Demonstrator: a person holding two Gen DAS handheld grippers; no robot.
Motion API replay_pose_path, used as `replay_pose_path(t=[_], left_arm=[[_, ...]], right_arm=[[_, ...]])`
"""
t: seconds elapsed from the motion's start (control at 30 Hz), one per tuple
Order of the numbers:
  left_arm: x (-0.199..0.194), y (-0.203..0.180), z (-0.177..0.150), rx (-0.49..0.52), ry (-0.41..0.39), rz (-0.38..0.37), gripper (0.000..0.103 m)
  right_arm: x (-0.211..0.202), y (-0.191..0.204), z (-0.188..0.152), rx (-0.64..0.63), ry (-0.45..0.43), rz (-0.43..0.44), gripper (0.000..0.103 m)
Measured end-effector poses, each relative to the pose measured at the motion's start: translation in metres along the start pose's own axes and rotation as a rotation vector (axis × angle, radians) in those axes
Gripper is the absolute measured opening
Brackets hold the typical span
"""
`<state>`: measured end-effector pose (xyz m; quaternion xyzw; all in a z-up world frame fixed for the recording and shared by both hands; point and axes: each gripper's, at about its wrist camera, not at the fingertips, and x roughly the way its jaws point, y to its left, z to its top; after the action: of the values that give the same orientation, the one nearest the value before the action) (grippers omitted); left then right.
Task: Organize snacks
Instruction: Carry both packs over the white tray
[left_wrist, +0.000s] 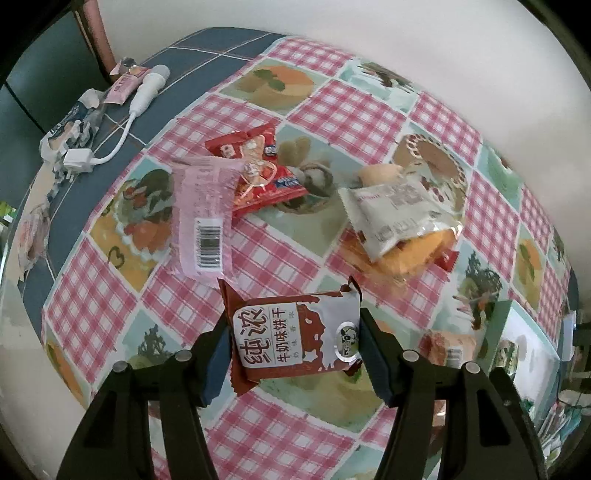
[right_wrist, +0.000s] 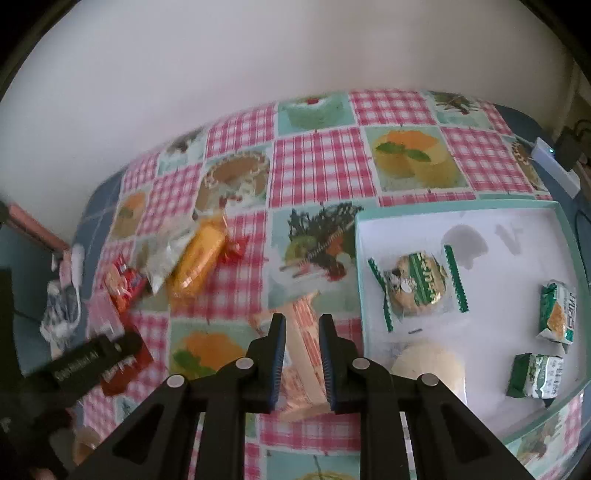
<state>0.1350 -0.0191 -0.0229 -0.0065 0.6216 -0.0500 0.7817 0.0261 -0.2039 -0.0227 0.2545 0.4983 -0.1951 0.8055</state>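
Worktop (left_wrist: 92, 306) bore pink-checked cloth with dessert prints. On it lay pink packet (left_wrist: 201, 218), barcode up, overlapped red snack packet (left_wrist: 258, 173); white packet (left_wrist: 395, 218) over orange snack (left_wrist: 410, 258); white tray (right_wrist: 480, 218) with green-wrapped biscuits; white cable (left_wrist: 122, 122) on blue cloth edge.

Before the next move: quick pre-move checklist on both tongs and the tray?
1. Left tongs gripping the brown-and-white biscuit packet: ok, pads press on both of its sides.
2. Right tongs gripping the orange-striped packet: ok, shut on it.
3. Right packet fully clear of the tablecloth: cannot tell, view is blurred.
4. Free space in the white tray: ok, its far half is bare.
5. Snacks left on the table: not ok, the red packet, pink packet and white packet remain outside the tray.
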Motion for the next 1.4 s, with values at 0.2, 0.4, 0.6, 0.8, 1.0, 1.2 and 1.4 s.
replay_pose_path(t=[0.2, 0.4, 0.6, 0.8, 1.0, 1.2, 1.4], left_arm=[[0.006, -0.005, -0.002, 0.013, 0.024, 0.014, 0.065], [0.009, -0.003, 0.002, 0.005, 0.035, 0.019, 0.065], [0.015, -0.005, 0.002, 0.012, 0.048, 0.02, 0.065], [0.013, -0.005, 0.002, 0.02, 0.04, 0.018, 0.065], [-0.001, -0.004, 0.001, 0.02, 0.004, 0.006, 0.065], [-0.025, -0.008, -0.001, 0.022, -0.059, -0.008, 0.065], [-0.043, -0.046, -0.016, 0.099, -0.093, -0.055, 0.065]], right_arm=[[0.019, -0.007, -0.005, 0.022, 0.073, 0.089, 0.066], [0.038, 0.013, -0.013, -0.071, 0.107, 0.022, 0.072], [0.058, 0.031, -0.027, -0.203, 0.131, -0.129, 0.05], [0.05, 0.023, -0.025, -0.198, 0.103, -0.137, 0.038], [0.013, 0.008, -0.01, -0.131, 0.008, -0.072, 0.038], [-0.02, -0.012, 0.005, -0.036, -0.076, -0.043, 0.038], [-0.037, -0.079, 0.016, 0.127, -0.097, -0.052, 0.038]])
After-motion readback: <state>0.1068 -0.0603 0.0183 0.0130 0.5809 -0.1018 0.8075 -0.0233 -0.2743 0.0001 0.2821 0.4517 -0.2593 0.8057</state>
